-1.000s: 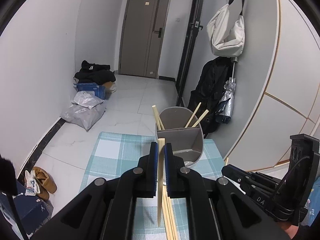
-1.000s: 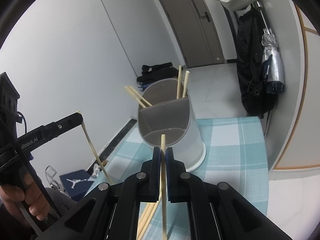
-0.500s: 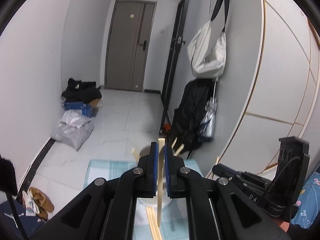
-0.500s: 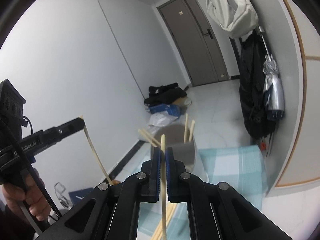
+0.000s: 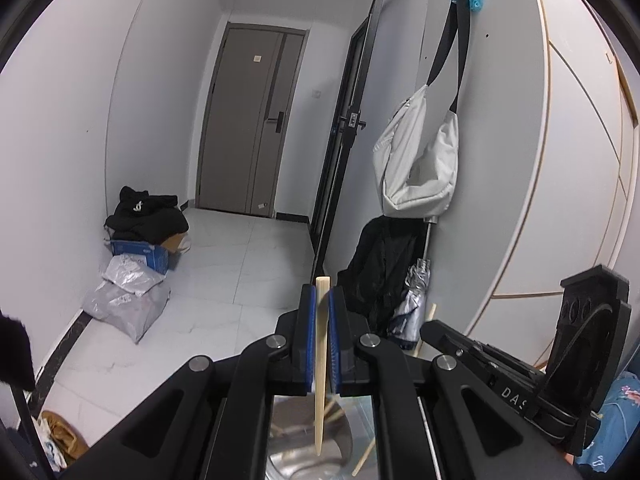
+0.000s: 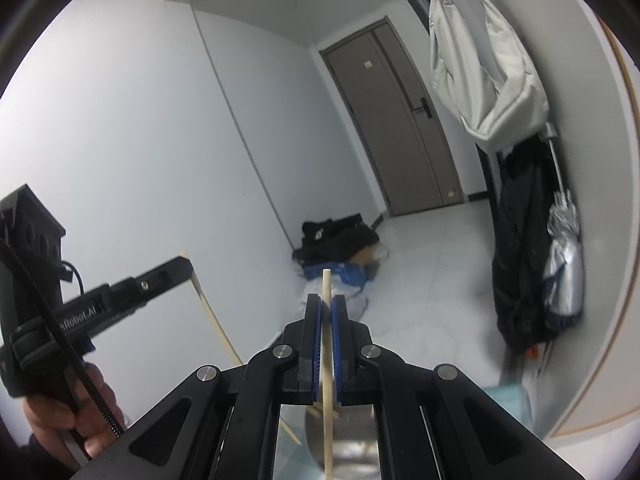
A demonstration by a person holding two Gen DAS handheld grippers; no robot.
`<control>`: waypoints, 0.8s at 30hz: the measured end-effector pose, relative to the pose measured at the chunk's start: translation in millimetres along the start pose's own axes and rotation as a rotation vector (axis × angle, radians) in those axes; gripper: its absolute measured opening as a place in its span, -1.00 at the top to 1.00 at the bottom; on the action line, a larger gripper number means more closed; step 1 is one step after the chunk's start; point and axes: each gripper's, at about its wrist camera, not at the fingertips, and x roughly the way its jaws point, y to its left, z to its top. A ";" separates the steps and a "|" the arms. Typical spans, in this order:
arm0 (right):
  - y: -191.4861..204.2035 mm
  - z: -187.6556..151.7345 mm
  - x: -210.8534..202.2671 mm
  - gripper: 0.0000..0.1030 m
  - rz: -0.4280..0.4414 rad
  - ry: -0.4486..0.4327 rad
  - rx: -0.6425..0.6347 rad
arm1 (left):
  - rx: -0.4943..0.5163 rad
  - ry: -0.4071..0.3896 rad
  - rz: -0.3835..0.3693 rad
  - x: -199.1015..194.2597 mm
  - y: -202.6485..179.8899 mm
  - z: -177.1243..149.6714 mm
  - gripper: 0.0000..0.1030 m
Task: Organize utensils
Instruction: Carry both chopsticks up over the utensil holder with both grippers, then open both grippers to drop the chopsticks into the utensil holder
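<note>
Fingers of both grippers each clamp a chopstick; lettering reads "DAS".

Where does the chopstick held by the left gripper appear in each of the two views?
Left wrist view: the left gripper's chopstick stands upright at bottom centre, clamped between the blue pads.
Right wrist view: the same chopstick slants down at the left, below the tip of the left gripper.
Shared landmark: the brown door at the far end of the hallway.
</note>
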 end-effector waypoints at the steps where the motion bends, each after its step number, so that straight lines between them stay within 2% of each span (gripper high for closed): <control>1: -1.0 3.5 5.2 0.92 -0.007 -0.006 -0.004 | 0.007 -0.001 0.001 4.5 1.6 0.5 0.94; 8: -11.0 12.8 46.1 0.92 -0.012 -0.038 -0.032 | 0.025 0.016 0.000 32.9 16.5 -2.8 0.94; 14: -24.7 5.4 76.0 0.92 -0.020 -0.043 -0.027 | -0.002 0.085 -0.006 57.3 29.7 -12.2 0.94; 24: -27.1 -11.2 94.2 0.92 0.020 -0.023 -0.048 | 0.040 0.091 0.012 70.3 27.6 -22.5 0.94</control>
